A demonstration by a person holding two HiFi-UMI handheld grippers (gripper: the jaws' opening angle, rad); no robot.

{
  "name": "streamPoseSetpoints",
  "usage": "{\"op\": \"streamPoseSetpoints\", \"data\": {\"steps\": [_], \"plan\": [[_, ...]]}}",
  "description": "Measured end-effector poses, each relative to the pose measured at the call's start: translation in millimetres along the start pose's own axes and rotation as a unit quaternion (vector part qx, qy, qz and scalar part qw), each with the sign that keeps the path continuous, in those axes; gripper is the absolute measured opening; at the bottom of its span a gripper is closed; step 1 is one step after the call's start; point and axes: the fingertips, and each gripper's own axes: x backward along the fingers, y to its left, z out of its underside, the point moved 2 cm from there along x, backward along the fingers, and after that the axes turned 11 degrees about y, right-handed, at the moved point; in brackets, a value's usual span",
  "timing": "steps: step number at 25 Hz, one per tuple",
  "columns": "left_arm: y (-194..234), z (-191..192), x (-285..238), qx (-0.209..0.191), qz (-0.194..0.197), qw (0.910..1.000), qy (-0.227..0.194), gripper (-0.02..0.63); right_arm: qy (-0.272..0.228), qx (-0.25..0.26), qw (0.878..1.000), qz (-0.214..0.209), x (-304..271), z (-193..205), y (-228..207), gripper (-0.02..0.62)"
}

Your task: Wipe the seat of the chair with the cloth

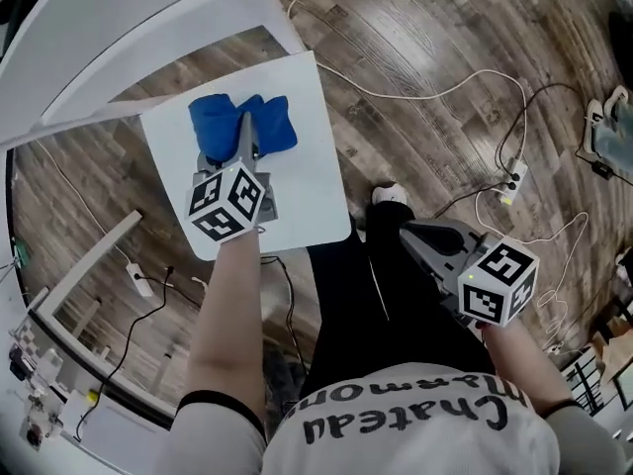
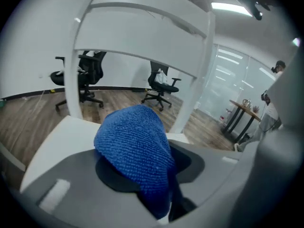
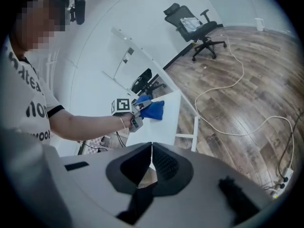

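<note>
The white chair seat [image 1: 307, 186] lies below me in the head view, its backrest [image 1: 129, 47] at the upper left. A blue cloth [image 1: 213, 122] is bunched up on the far part of the seat. My left gripper [image 1: 247, 139] reaches into it and is shut on the cloth. In the left gripper view the cloth [image 2: 135, 146] bulges up between the grey jaws and hides their tips. My right gripper [image 1: 410, 236] hangs by my leg, off the chair, jaws shut with nothing between them [image 3: 152, 148]. The right gripper view shows the cloth [image 3: 153, 109] on the seat [image 3: 168, 122].
White cables [image 1: 435, 92] and a power strip [image 1: 512, 181] lie on the wood floor at the right. My black-trousered leg [image 1: 366, 295] stands against the seat's near edge. Black office chairs [image 2: 161, 87] stand behind the backrest. A white frame [image 1: 89, 265] is at the left.
</note>
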Motion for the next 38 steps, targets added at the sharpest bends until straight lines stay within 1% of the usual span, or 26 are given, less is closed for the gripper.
{"op": "streamPoseSetpoints", "data": {"steps": [4,7,9,10,11,13,16,19,22,27,29,33,35,38], "plan": [[102,16,32,0.021,-0.084,0.9960,0.020,0.157,0.033,0.022,0.999,-0.015,-24,-10,11,0.017],[165,21,56,0.010,-0.148,0.9883,0.036,0.152,0.052,0.034,0.998,-0.018,-40,-16,24,0.017],[196,24,68,0.001,-0.191,0.9809,0.039,0.147,0.061,0.039,0.997,-0.018,-51,-20,29,0.017],[207,25,70,-0.001,-0.205,0.9780,0.039,0.147,0.066,0.041,0.997,-0.018,-57,-22,30,0.017],[214,27,70,-0.003,-0.213,0.9762,0.041,0.149,0.070,0.042,0.997,-0.018,-63,-23,32,0.017],[220,32,66,-0.012,-0.214,0.9753,0.053,0.148,0.081,0.046,0.995,-0.023,-75,-25,38,0.017],[222,34,59,-0.033,-0.214,0.9743,0.061,0.140,0.089,0.051,0.994,-0.026,-89,-28,47,0.017],[219,32,53,-0.032,-0.215,0.9747,0.051,0.126,0.085,0.052,0.995,-0.029,-99,-32,55,0.017],[202,36,48,-0.049,-0.197,0.9779,0.048,0.119,0.084,0.055,0.994,-0.034,-104,-33,60,0.017],[155,39,32,-0.043,-0.152,0.9867,0.039,0.116,0.068,0.050,0.996,-0.033,-101,-34,53,0.017],[133,41,25,-0.049,-0.137,0.9887,0.037,0.117,0.062,0.046,0.997,-0.031,-96,-31,48,0.017],[90,42,10,-0.091,-0.131,0.9867,0.031,0.104,0.054,0.038,0.997,-0.028,-81,-20,35,0.017],[71,41,3,-0.095,-0.128,0.9868,0.027,0.103,0.049,0.030,0.998,-0.023,-71,-13,25,0.017],[37,39,-9,-0.109,-0.108,0.9879,0.026,0.103,0.040,0.020,0.999,-0.017,-54,-3,8,0.017]]}}
